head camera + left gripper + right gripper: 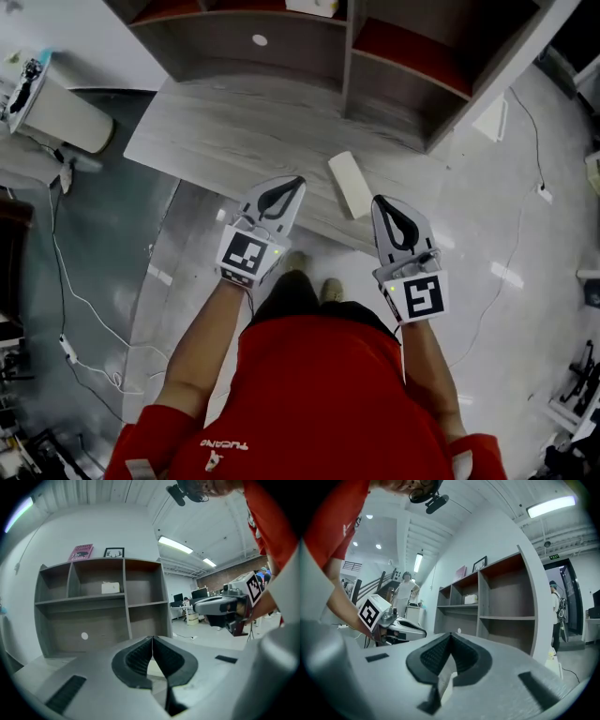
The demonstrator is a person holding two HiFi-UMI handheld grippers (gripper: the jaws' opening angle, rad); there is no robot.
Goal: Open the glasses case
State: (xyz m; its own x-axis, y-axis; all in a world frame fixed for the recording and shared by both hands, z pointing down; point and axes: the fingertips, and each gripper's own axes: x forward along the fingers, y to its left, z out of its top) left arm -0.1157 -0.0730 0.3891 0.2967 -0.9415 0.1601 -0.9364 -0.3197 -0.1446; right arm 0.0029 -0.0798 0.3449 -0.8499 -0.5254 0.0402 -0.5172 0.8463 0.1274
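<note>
Approach step, seemingly: left gripper (280,196) and right gripper (397,221), both empty with jaws together, hung short of the white glasses case (351,184) lying on the desk (216,131) at one o'clock from the left one; next, jaws needed parting to grasp.

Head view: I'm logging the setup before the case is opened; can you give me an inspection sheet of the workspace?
Surface: wood-grain table, shelf unit at its back.
Job's things: white glasses case, looks closed, lying near the table's front edge.
Clutter: small white box on a shelf; nothing else seen on the table.
Grippers: left tool and right tool both shut, empty, either side of the case.
Cables: white cables trailing over the floor.
Surroundings: glossy floor; a person standing farther off.
</note>
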